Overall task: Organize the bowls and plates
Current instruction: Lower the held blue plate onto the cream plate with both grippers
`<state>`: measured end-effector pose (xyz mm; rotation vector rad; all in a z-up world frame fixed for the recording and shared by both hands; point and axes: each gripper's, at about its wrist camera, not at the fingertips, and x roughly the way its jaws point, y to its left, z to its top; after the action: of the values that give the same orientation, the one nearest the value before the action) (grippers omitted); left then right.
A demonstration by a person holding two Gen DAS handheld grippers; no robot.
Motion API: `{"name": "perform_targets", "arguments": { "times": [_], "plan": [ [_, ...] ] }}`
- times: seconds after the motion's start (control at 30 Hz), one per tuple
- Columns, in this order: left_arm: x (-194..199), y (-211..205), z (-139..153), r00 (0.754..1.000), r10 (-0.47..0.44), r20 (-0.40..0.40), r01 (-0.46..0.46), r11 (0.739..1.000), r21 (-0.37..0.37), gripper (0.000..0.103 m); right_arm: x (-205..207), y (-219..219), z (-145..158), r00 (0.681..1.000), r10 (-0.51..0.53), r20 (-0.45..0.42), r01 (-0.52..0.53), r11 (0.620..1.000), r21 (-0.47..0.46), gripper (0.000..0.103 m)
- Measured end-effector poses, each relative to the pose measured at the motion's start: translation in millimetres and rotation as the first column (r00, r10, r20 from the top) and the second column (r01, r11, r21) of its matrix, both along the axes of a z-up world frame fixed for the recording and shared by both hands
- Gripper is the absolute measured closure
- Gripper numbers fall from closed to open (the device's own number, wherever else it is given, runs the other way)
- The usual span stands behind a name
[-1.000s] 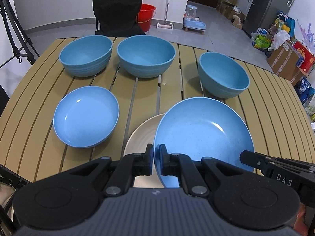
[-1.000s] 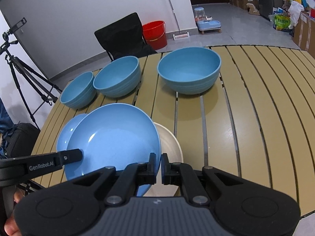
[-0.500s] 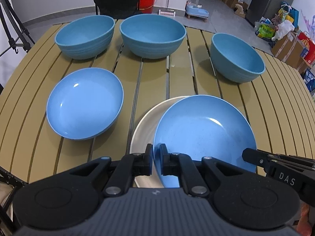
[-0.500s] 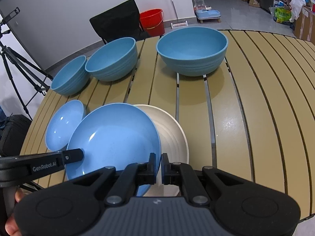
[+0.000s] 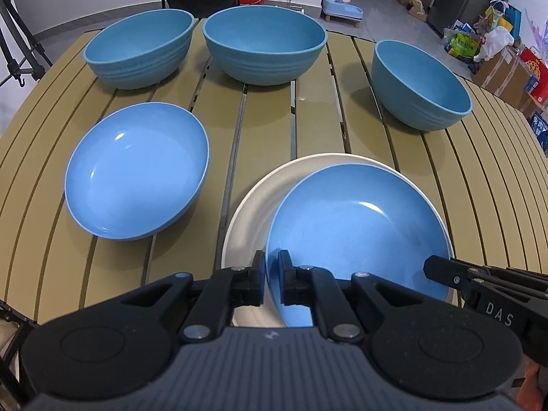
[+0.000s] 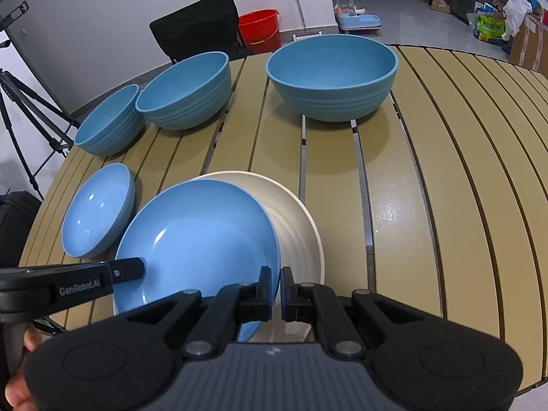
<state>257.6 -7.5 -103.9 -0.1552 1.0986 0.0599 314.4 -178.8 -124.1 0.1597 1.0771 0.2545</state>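
Both grippers pinch the same blue plate (image 5: 356, 226), one on each side of its rim. The left gripper (image 5: 271, 274) has its jaws pressed tight on the plate's left edge, and the right gripper (image 6: 276, 286) has its jaws pressed tight on the plate's right edge, so the plate sits right between the two hands and neither one is closer. The blue plate is round, so it has no long side to line up. Just under it is the cream plate (image 5: 250, 202), which sits flat on the table (image 5: 315, 126). The blue plate covers most of the cream one, but it sits a bit toward the near side, and a moon-shaped strip of cream shows at the far and left edges. I cannot tell if the two plates are touching yet. I think the next move is to set the blue plate down into the cream one, pushed a little farther away so the rims match. To the left, close by but apart, lies a second blue plate (image 5: 137, 171), so there is not much room that way. Farther back stand three blue bowls (image 5: 263, 44), well apart from the plates, with bare table in between.
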Motion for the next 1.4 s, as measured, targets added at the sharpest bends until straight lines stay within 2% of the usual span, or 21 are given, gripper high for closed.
{"name": "perform_targets", "arguments": {
  "times": [0.97, 1.4],
  "plan": [
    [4.2, 0.8, -12.5, 1.000, 0.000, -0.028, 0.000, 1.000, 0.005, 0.094, 4.7, 5.2, -8.9, 1.000, 0.001, -0.019, -0.002, 1.000, -0.015, 0.098],
    [4.3, 3.5, -14.9, 1.000, 0.001, -0.026, -0.002, 1.000, -0.009, 0.093, 5.9, 5.9, -11.8, 1.000, 0.003, -0.028, -0.003, 1.000, -0.014, 0.094]
  ]
}}
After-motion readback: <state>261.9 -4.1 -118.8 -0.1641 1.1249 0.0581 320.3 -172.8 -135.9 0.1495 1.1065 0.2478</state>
